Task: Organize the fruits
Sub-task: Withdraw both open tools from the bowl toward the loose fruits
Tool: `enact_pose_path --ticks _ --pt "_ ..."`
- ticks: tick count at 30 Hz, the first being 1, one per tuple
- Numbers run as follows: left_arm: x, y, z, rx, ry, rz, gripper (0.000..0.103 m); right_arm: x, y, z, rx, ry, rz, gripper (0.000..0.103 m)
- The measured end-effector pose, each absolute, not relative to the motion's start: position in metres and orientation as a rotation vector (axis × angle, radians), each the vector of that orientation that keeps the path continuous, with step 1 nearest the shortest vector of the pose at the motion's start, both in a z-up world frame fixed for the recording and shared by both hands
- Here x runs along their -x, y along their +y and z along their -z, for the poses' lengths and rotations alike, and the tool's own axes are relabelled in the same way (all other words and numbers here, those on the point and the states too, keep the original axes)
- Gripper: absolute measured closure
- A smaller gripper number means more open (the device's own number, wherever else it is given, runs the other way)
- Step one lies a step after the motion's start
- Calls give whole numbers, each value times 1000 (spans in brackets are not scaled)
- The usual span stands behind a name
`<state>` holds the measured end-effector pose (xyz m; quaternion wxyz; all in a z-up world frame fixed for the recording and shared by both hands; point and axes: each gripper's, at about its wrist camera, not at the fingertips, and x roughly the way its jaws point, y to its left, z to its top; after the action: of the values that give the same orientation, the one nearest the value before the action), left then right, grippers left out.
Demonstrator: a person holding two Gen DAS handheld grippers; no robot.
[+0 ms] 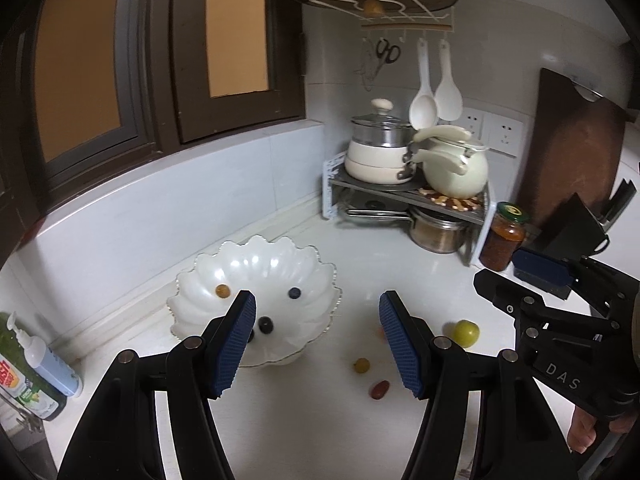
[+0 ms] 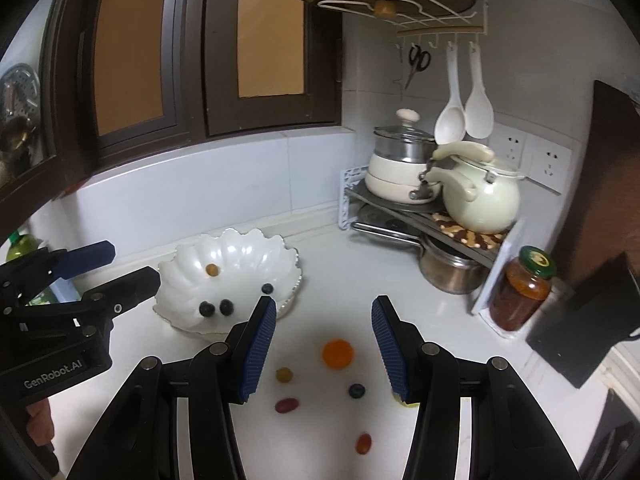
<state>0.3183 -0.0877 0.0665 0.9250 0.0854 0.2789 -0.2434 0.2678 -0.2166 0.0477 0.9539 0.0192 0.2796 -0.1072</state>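
A white scalloped bowl [image 1: 260, 264] [image 2: 240, 256] stands on the counter and holds a small yellow fruit [image 1: 222, 291] and three dark blueberries [image 2: 206, 309]. Loose on the counter lie an orange fruit [image 2: 338, 353], a green-yellow fruit [image 1: 466, 332], a small yellow tomato [image 2: 284, 375], two red grape tomatoes [image 2: 287, 405], and a blueberry [image 2: 356, 391]. My left gripper [image 1: 318, 320] hovers open over the bowl's right edge with nothing between its fingers. My right gripper [image 2: 323, 328] hangs open above the loose fruit, also with nothing in it. Each gripper shows at the side of the other's view.
A metal rack [image 2: 400, 208] with pots and a cream kettle [image 2: 480, 200] fills the back right corner. A jar of red sauce [image 2: 520, 292] stands beside it. A soap bottle [image 1: 36, 364] is at the left. A dark board [image 1: 572, 152] leans on the right wall.
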Motion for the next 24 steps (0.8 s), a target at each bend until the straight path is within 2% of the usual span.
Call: enact_pose_path --ticks 24 --pt "-299 -124 -34 -258 586 636 39 -218 -241 -10 -142 588 383 52"
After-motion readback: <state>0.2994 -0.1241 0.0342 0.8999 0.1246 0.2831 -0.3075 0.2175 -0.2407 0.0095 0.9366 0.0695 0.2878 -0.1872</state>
